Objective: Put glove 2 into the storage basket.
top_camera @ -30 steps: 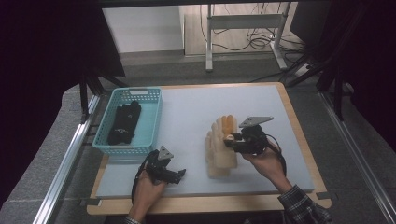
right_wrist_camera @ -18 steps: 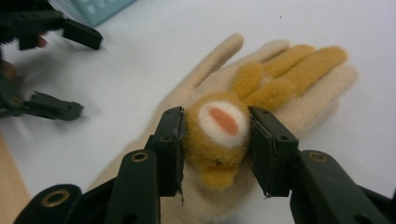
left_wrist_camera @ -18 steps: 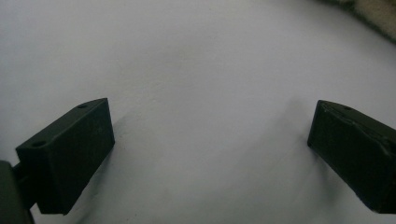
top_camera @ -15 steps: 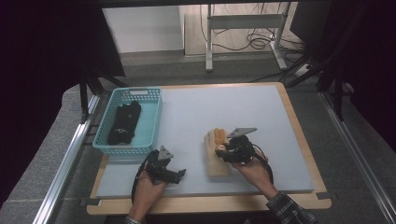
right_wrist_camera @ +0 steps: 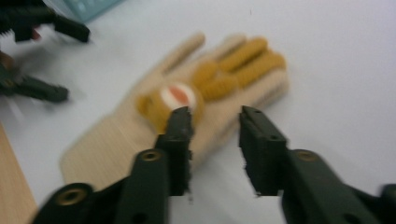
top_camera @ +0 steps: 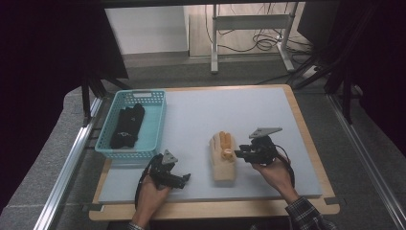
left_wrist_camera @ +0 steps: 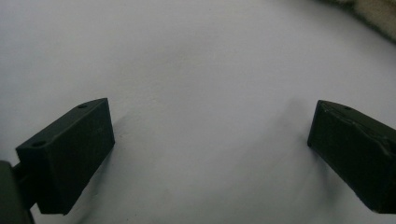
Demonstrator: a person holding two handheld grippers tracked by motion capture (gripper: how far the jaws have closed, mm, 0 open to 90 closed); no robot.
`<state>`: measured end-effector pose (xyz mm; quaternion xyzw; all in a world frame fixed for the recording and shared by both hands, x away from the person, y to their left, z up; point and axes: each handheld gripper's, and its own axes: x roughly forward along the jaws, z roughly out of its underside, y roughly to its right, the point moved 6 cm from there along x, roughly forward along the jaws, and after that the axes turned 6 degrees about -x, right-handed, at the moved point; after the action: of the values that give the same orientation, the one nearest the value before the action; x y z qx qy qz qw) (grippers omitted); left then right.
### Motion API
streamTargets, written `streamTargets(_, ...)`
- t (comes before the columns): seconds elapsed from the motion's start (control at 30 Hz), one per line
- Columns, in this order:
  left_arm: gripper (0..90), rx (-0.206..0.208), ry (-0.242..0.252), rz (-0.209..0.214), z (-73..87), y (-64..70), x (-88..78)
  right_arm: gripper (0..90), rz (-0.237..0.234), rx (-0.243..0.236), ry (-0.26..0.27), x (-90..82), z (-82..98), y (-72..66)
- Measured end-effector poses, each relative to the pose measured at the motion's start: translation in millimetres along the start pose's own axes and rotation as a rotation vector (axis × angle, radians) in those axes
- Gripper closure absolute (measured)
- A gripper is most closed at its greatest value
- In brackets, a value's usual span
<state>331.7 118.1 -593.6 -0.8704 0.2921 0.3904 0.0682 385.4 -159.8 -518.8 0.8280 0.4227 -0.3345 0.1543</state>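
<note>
- A second back the right claw (top_camera: 238,154) had the beige glove (top_camera: 223,155) lifted and standing up off the desk (top_camera: 268,110); now that glove lies flat on the white top, and the claw has dropped down with it.
- The right claw's jaws have just been closing in; in the right gripper view the right claw (right_wrist_camera: 214,116) has its jaws a narrow gap apart, with no part of the glove between them, so it's released, nothing gripped.
- There the beige glove (right_wrist_camera: 140,135) sits just beyond the tips; one jaw tip overlaps the round orange-and-white patch (right_wrist_camera: 178,95) on the palm, though I can't tell if it touches.
- From the high view, the claw comes at the glove from the side toward the desk's right edge, level with its fingers.
- The glove's long axis runs front to back: cuff toward the front edge, mustard-coloured fingers (top_camera: 225,139) toward the far edge.
- The glove lies a little right of centre, nearer the front edge than the far one.
- The left claw (top_camera: 184,178) hasn't budged, near the front left corner, by the teal basket (top_camera: 155,125) holding dark gloves (top_camera: 127,125).
- The left claw (left_wrist_camera: 210,140) has its jaws spread wide over bare desk, empty.
</note>
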Motion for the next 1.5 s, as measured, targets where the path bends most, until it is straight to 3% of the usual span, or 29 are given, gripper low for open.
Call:
streamTargets(0.27, 0.8, -0.001, -0.001, 0.001, 0.1, 0.1, -0.1, 88.2, -0.002, -0.026, -0.032, 12.7, 27.6, -2.7)
streamTargets(0.6, 0.8, -0.001, 0.0, 0.0, 0.1, 0.1, -0.1, 88.7, -0.013, -0.074, -0.066, 27.6, 39.7, -16.4)
streamTargets(1.5, 2.1, -0.018, 0.006, -0.002, 0.8, 0.7, -1.8, 88.8, -0.039, -0.141, -0.038, 58.8, 20.4, -51.6)
